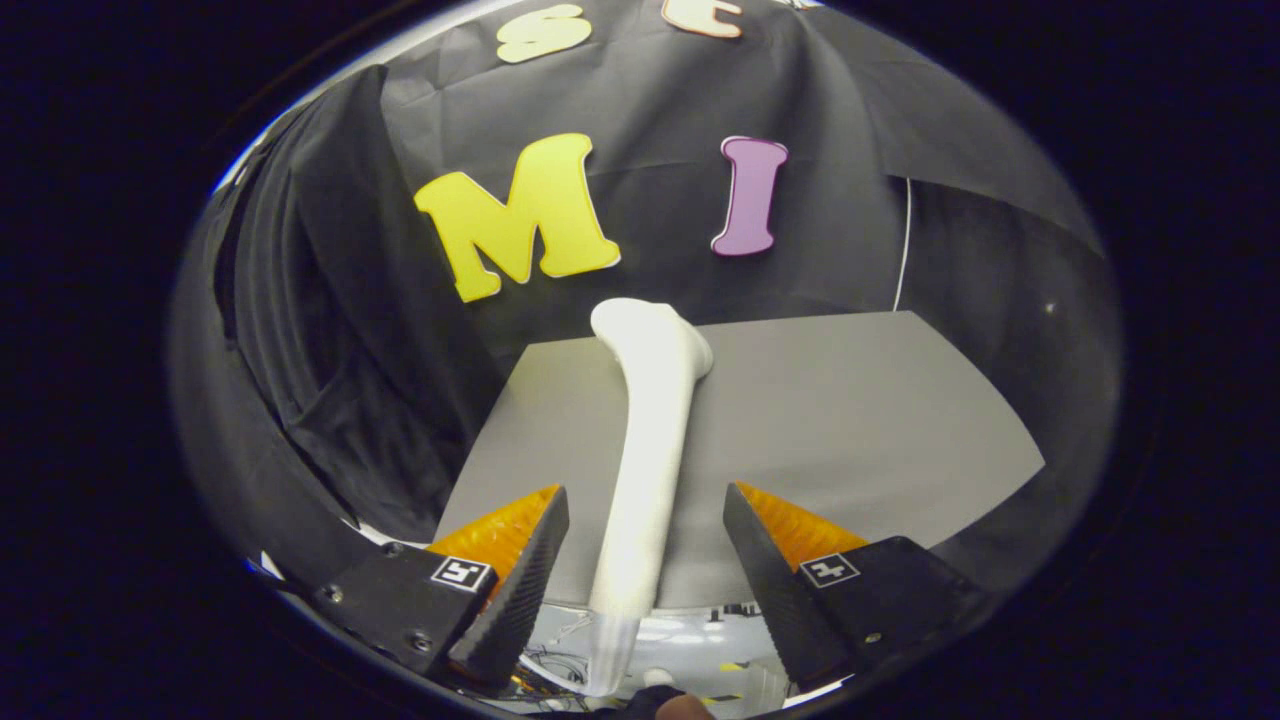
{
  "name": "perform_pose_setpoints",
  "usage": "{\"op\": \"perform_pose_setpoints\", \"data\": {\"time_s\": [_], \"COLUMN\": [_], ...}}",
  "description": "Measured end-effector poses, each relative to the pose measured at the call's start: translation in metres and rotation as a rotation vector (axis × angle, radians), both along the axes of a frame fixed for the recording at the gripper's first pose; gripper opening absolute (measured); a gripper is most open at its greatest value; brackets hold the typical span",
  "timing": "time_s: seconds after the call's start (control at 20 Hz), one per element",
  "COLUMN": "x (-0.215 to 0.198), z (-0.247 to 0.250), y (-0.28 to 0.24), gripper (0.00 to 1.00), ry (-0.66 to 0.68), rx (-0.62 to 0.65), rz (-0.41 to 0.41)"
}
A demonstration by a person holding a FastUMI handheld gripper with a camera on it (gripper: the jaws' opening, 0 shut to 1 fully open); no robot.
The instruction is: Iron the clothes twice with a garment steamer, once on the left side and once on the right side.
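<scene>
A white garment steamer [648,440] lies on the grey table [850,420], its long handle running between my fingers and its broader head pointing away toward the booth wall. My gripper [646,525] is open, one finger on each side of the handle, with a gap left on both sides. A dark garment [330,330] hangs to the left of the table, beyond my left finger.
The grey table reaches to the right of the steamer, with its front edge just under my fingers. Below that edge show a white surface with some cables [570,665]. A thin white cord [905,240] hangs down the wall behind the table's far right corner.
</scene>
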State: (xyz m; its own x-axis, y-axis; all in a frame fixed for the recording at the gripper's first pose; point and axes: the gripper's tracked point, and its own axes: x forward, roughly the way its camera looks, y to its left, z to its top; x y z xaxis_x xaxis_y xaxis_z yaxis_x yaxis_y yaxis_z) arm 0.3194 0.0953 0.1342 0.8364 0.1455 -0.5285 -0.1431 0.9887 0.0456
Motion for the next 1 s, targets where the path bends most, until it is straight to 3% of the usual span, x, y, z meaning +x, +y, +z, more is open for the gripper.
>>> {"op": "perform_pose_setpoints", "data": {"time_s": [0.35, 0.55, 0.75, 0.9, 1.0], "x": [0.031, 0.032, 0.03, 0.031, 0.03], "z": [-0.013, -0.028, -0.032, -0.029, -0.028], "y": [0.01, 0.012, 0.004, 0.005, 0.007], "gripper": [0.94, 0.79, 0.63, 0.43, 0.4], "ry": [0.08, 0.145, 0.144, 0.135, 0.133], "rx": [-0.046, -0.041, -0.113, -0.075, -0.033], "rz": [-0.056, -0.083, -0.116, -0.145, -0.132]}}
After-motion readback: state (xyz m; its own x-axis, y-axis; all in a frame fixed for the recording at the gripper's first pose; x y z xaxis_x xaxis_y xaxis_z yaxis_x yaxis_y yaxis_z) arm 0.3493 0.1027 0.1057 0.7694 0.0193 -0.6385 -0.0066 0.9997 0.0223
